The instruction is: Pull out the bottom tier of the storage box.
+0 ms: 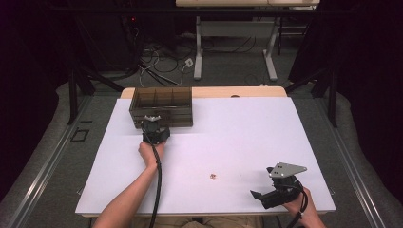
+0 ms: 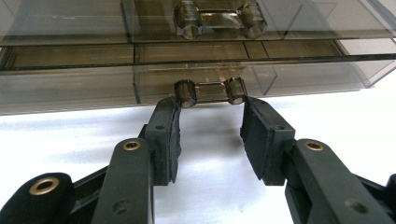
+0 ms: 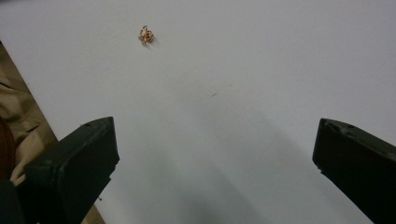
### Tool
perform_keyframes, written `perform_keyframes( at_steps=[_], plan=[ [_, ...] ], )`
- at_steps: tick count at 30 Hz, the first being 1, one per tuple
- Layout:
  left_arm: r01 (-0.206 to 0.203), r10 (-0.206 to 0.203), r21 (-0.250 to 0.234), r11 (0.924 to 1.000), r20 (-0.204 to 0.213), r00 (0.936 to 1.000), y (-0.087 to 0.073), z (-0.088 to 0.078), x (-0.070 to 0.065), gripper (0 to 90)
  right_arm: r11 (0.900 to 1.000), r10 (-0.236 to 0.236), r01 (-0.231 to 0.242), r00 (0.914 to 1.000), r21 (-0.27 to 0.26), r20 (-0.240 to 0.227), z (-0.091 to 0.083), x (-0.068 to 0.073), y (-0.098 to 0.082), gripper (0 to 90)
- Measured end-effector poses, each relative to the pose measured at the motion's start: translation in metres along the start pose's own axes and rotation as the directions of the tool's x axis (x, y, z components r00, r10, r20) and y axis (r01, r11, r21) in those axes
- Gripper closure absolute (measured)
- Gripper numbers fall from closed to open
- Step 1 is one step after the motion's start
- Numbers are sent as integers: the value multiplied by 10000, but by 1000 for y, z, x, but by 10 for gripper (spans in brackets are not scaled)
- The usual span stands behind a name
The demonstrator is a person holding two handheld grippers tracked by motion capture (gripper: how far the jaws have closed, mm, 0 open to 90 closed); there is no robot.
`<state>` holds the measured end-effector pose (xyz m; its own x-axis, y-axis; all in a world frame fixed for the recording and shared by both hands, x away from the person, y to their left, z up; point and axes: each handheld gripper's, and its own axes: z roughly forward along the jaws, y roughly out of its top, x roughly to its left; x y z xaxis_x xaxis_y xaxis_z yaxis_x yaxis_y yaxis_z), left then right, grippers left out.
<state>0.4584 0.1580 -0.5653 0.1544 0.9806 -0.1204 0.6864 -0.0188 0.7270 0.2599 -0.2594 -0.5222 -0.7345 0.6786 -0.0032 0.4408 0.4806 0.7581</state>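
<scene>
The left gripper (image 2: 210, 114) stood with jaws apart around the handle (image 2: 210, 92) of the lower drawer (image 2: 70, 88), which was not yet pulled. The right gripper (image 3: 215, 163) waited wide apart; the small ornament (image 3: 146, 35) lay untouched, well apart from the box (image 1: 161, 107).

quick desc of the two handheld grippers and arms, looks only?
Both grippers are black with two blocky jaws. The left gripper has dark padded jaw faces and brass-coloured pivot pins; a black cable trails along the bare forearm. The right gripper carries a grey three-cornered plate with small holes. No sleeves are visible.
</scene>
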Motion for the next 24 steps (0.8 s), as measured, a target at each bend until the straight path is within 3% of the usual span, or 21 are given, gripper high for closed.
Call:
perform_keyframes(
  at_steps=[5,10,12,13,15,21,23,24],
  plan=[
    [-80,78,69,9999,303,9995,1,-1,3,530,10000,2,-2,10000,0,-3,0,0,0,0],
    [-779,768,237,9967,425,9961,0,-5,2,317,10000,29,-29,10000,11,0,0,0,0,0],
    [-917,903,181,9956,690,9935,-1,-7,4,294,10000,2,-2,10000,9,-1,0,0,0,0],
    [-1204,1187,151,9926,869,9891,-2,-10,6,241,10000,0,0,10000,8,-3,0,0,0,0],
    [-1295,1278,132,9915,907,9876,-3,-11,7,217,10000,5,-5,10000,9,-3,0,0,0,0],
    [-1950,1915,117,9807,1394,9715,-5,-19,13,108,10000,-4,4,10000,20,-10,0,0,0,0],
    [-2258,2213,146,9741,1465,9641,-4,-21,16,68,10000,-6,6,10000,20,-6,0,0,0,0],
    [-2387,2336,90,9711,1715,9571,-4,-21,18,41,10000,-6,7,10000,22,-5,0,0,0,0]
  ],
)
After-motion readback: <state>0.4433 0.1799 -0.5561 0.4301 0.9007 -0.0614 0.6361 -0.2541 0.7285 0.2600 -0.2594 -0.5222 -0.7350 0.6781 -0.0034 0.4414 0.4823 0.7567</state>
